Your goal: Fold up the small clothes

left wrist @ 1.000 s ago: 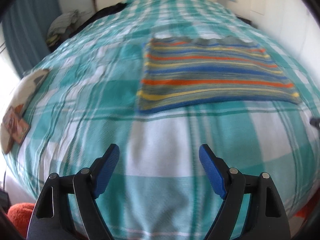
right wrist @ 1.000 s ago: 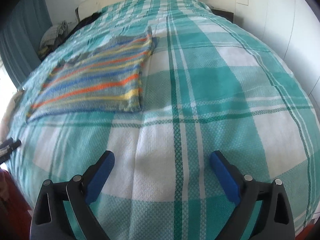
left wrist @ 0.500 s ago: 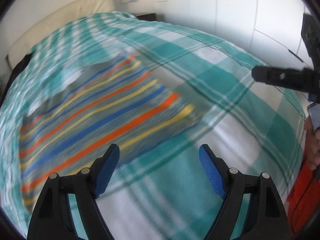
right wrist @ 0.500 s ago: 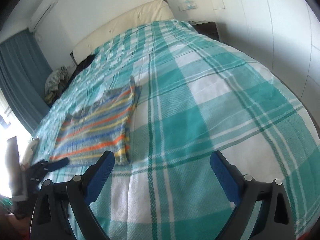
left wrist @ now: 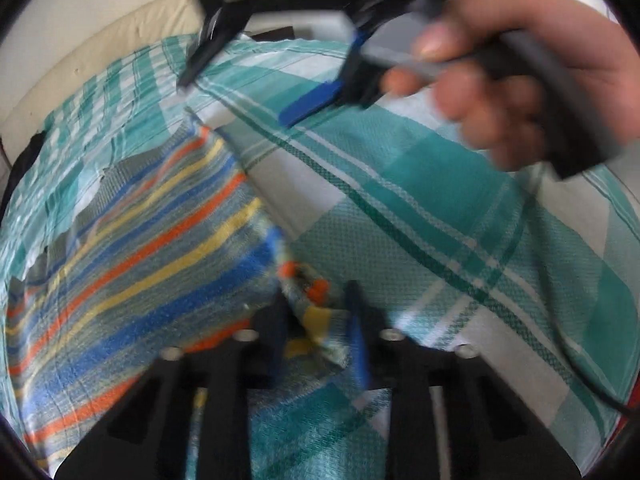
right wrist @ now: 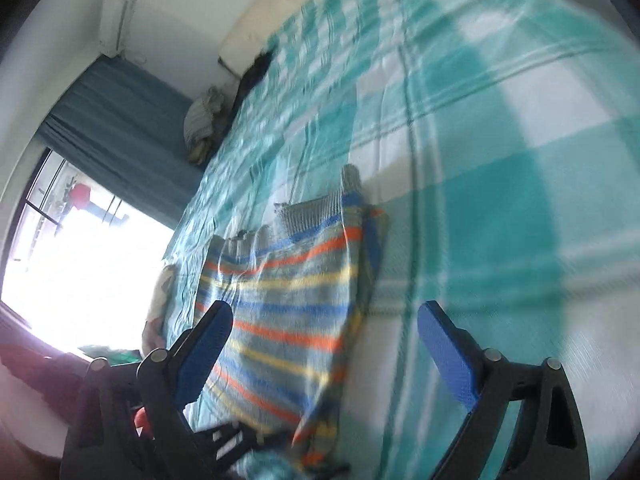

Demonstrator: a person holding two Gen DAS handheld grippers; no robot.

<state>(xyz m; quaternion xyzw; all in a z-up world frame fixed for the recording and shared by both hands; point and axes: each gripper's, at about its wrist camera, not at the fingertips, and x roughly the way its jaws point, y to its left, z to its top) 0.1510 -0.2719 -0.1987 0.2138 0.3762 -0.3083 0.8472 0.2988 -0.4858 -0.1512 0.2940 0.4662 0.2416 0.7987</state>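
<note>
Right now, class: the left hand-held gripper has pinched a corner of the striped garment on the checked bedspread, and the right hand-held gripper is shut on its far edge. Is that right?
Not quite. The right hand-held gripper is open and holds nothing, as the right wrist view shows. The rest stands: the left hand-held gripper has just closed on a corner of the striped garment on the checked bedspread.

Your small striped garment (left wrist: 132,248) lies flat on the bedspread (left wrist: 440,220), toward the bed's foot edge and nearer its window side. The headboard (left wrist: 100,60) stands behind it at the far end. Your left gripper (left wrist: 316,320) sits at the garment's near corner, that corner bunched between its fingers. Your right gripper (right wrist: 324,344) hangs above the garment's near part, with your right hand (left wrist: 520,80) behind it over the bedspread.
</note>
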